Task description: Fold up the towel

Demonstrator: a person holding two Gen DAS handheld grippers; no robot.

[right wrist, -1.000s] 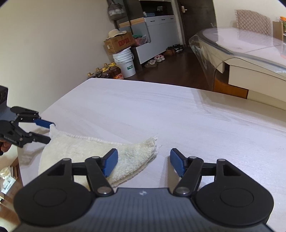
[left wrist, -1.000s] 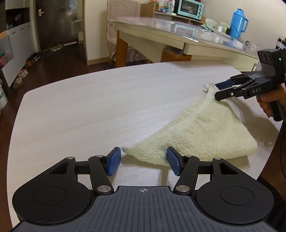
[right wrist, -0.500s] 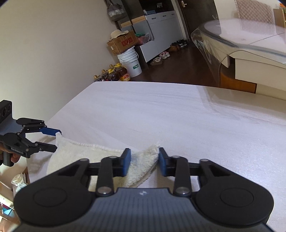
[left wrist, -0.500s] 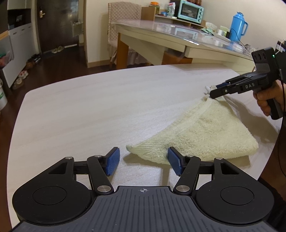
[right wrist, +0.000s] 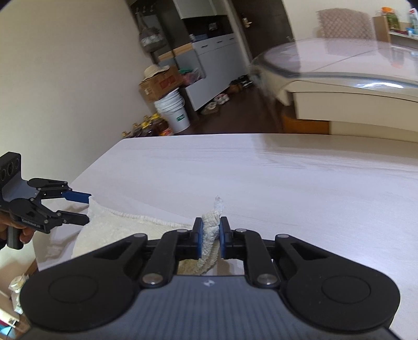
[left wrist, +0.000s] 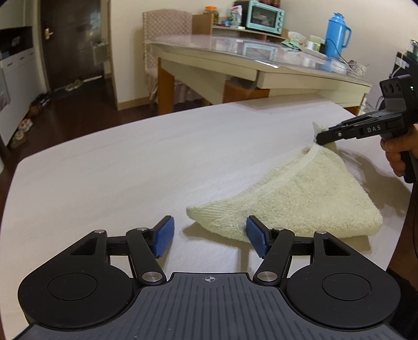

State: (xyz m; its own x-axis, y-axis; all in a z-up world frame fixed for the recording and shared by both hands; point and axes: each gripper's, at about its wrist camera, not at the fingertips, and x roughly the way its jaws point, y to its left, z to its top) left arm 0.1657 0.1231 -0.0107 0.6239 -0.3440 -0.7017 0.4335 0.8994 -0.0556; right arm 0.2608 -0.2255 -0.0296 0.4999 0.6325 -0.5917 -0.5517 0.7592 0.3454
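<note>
A cream towel [left wrist: 300, 198], folded into a rough triangle, lies on the pale wooden table [left wrist: 130, 170]. My left gripper [left wrist: 209, 230] hovers at its near corner with its jaws opening; that corner lies just ahead of the blue pads, untouched. My right gripper [right wrist: 211, 225] is closing, and its pads pinch the far corner of the towel [right wrist: 109, 230], bunched and slightly lifted. In the left wrist view the right gripper [left wrist: 320, 138] is seen from the side at the towel's far tip. The right wrist view shows the left gripper [right wrist: 87, 208] at the towel's other end.
A hand [left wrist: 397, 154] grips the right tool's handle at the table's right edge. Behind stands a dining table with a blue thermos [left wrist: 337, 34] and a teal oven [left wrist: 263, 14]. On the floor to the left are buckets [right wrist: 173, 112] and a box.
My right gripper has shut on the towel's far corner and drawn it up and away. The left gripper's view has shifted slightly, and its jaws stand a little wider.
</note>
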